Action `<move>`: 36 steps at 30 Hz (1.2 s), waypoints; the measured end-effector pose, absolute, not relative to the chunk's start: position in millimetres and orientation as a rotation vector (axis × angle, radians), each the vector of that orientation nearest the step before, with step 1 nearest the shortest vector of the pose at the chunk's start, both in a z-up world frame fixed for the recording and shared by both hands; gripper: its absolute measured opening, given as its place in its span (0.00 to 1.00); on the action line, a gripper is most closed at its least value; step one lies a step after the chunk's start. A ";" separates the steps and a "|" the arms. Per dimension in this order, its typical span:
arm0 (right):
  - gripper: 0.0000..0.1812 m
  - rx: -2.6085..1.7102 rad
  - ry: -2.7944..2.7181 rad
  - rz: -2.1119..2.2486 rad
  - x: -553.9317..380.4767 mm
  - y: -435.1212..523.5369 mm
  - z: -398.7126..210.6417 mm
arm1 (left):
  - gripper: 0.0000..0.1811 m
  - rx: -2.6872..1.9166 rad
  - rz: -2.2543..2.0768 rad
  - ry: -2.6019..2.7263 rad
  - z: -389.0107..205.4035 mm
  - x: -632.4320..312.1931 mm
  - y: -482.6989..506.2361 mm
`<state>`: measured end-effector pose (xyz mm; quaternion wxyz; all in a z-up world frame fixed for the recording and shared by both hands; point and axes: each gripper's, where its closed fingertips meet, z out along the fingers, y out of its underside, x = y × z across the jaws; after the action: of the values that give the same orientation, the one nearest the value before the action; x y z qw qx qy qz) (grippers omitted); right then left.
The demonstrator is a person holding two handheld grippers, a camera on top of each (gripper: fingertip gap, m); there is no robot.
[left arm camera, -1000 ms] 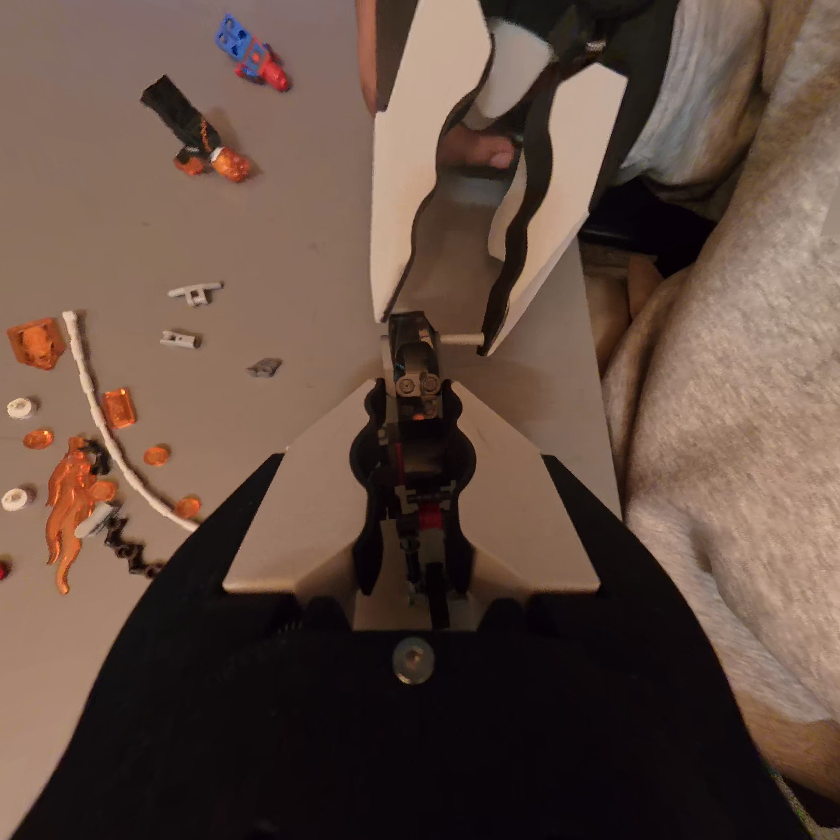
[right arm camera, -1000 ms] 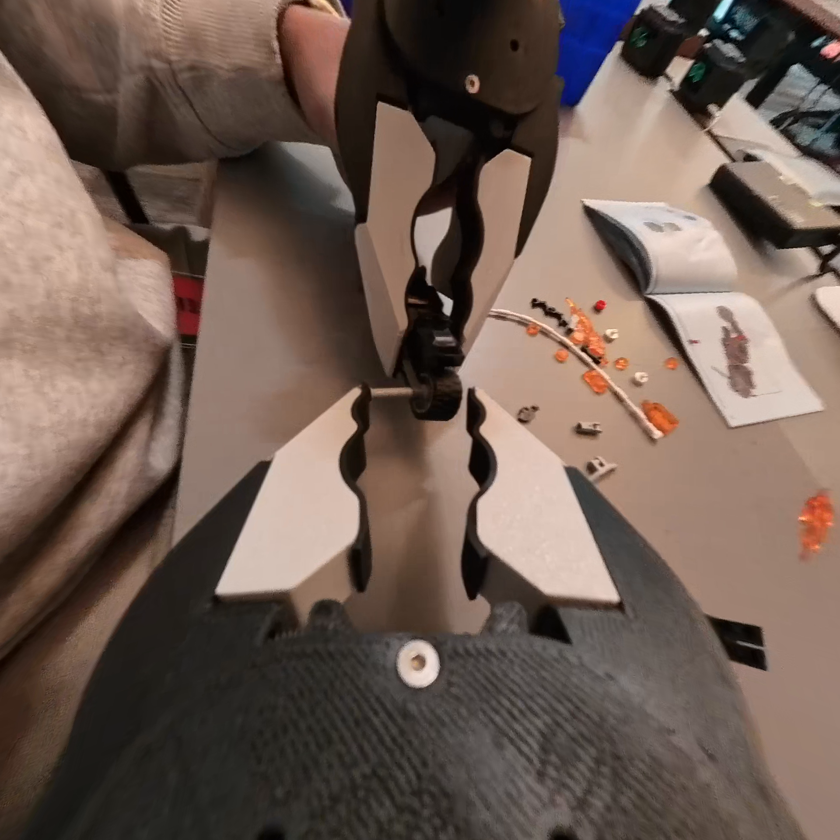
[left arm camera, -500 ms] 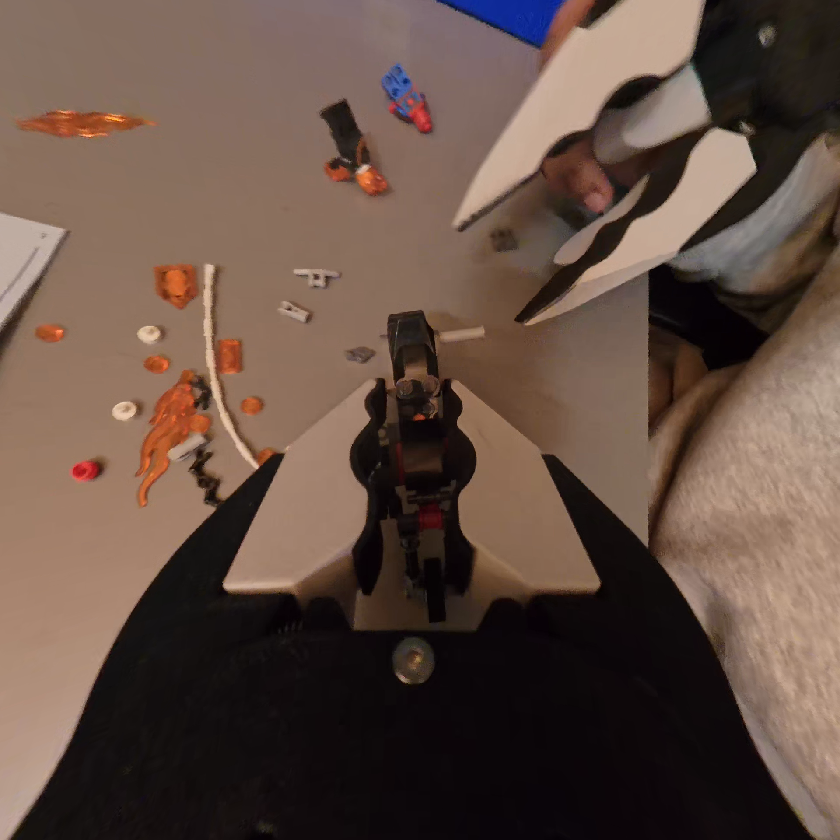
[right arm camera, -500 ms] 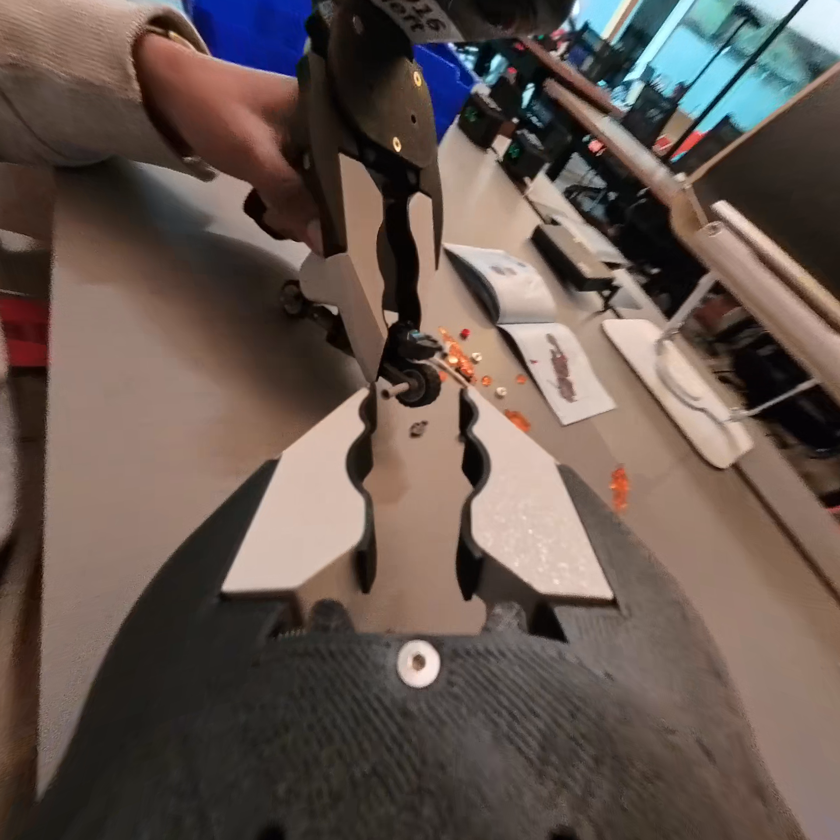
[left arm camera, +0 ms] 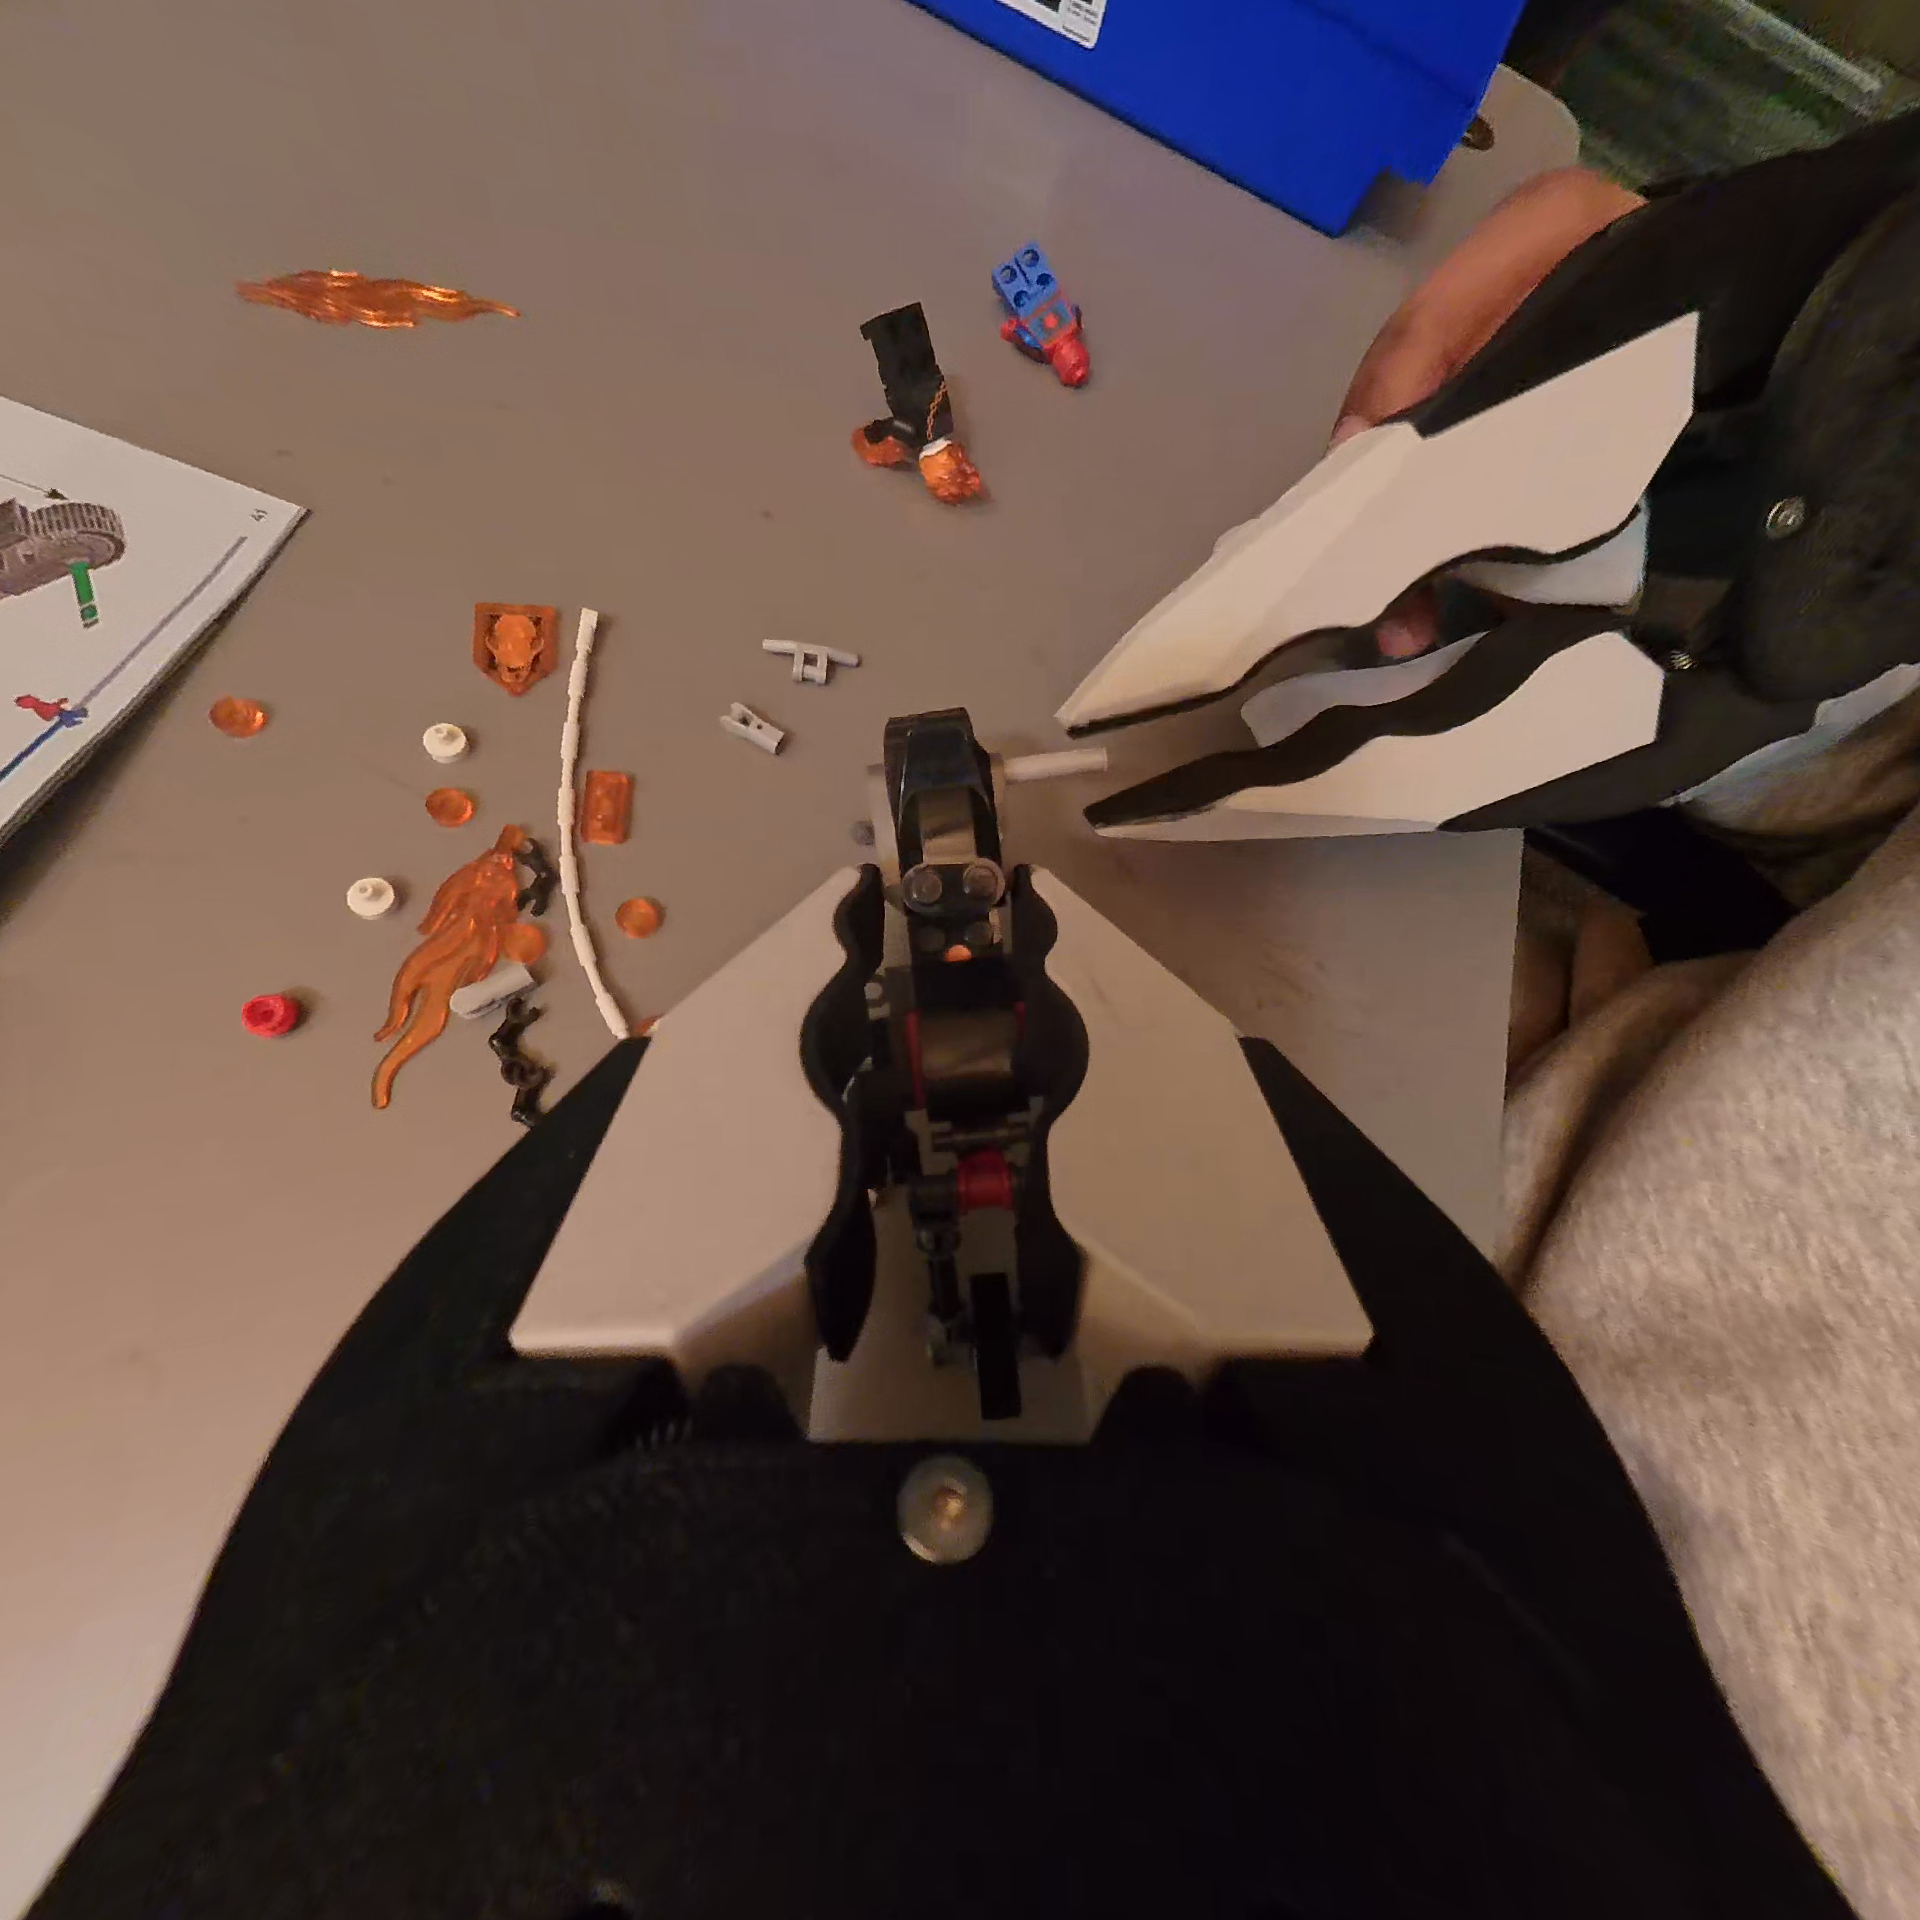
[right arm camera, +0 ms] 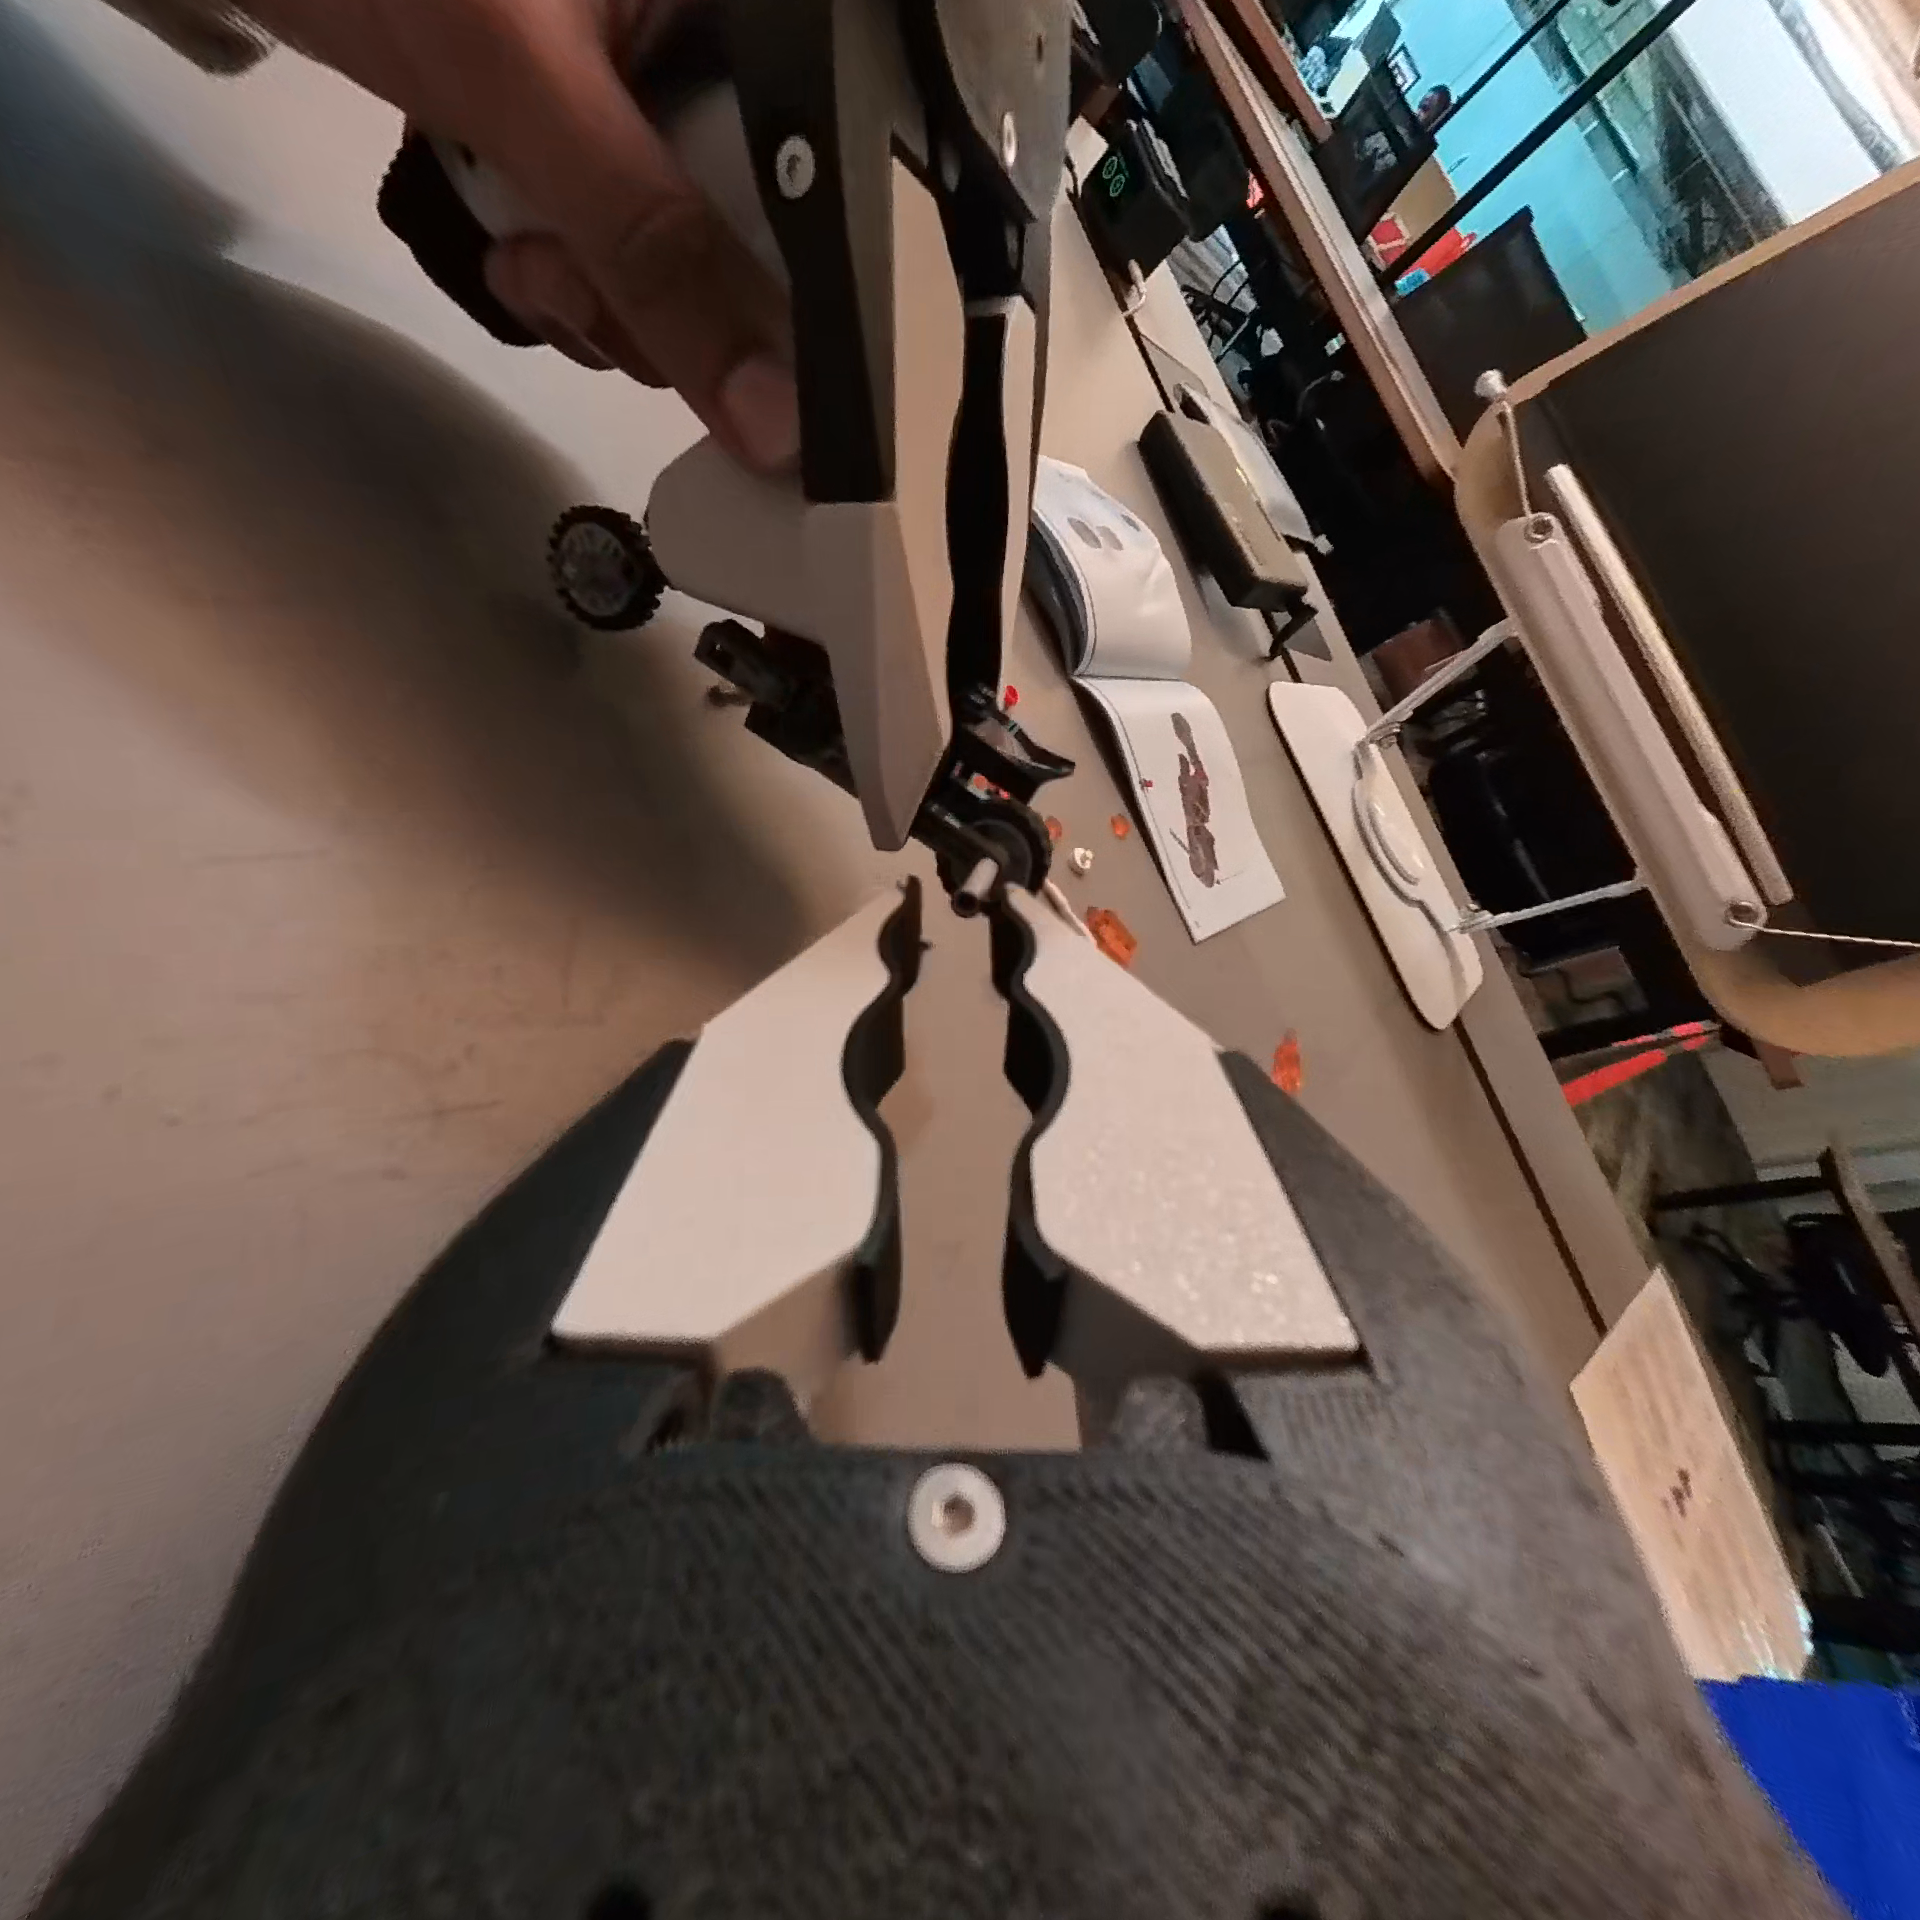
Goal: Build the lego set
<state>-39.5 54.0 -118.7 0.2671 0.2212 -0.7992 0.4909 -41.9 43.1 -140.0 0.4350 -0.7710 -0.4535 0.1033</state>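
The little black motorbike [left arm camera: 951, 997] is squeezed between the fingers of the left gripper [left arm camera: 940, 904] and held up over the grey table [left arm camera: 727, 260], and it looks light, hard and easy to snap apart, so the thick middle is the safe place to hold. A thin white axle [left arm camera: 1049, 767] pokes out by its front wheel, and the right gripper [right arm camera: 951, 914] has its fingers a little apart with nothing in them, tips right at that axle. Small orange pieces [left arm camera: 457, 935], a white chain [left arm camera: 577, 821], an open booklet [left arm camera: 114, 592] and a blue bin [left arm camera: 1278, 94] lie around, with shelves behind.
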 end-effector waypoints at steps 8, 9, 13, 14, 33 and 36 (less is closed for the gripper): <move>0.02 0.548 -2.139 1.283 -47.5 55.5 -119.4 | 0.13 -1.923 0.333 -1.161 -139.4 -45.5 43.7; 0.02 0.526 -2.147 1.293 -48.6 55.6 -119.4 | 0.13 -1.925 0.356 -1.169 -139.1 -46.5 43.6; 0.01 0.357 -2.213 1.385 -52.0 56.2 -116.1 | 0.13 -1.919 0.476 -1.200 -135.9 -50.6 43.5; 0.01 0.301 -2.236 1.426 -52.5 56.3 -114.3 | 0.13 -1.909 0.507 -1.203 -133.8 -51.4 43.6; 0.01 -0.424 -2.670 1.927 -53.1 60.3 -107.6 | 0.13 -2.021 1.073 -1.042 -118.9 -56.9 41.5; 0.01 -0.491 -2.724 1.993 -51.7 60.9 -107.0 | 0.13 -2.048 1.122 -1.020 -119.6 -57.3 41.1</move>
<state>-51.7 60.9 -107.0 -0.1343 -0.1426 -0.7914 0.5790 -57.3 41.1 -119.6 0.2923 -0.7685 -0.3829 0.4212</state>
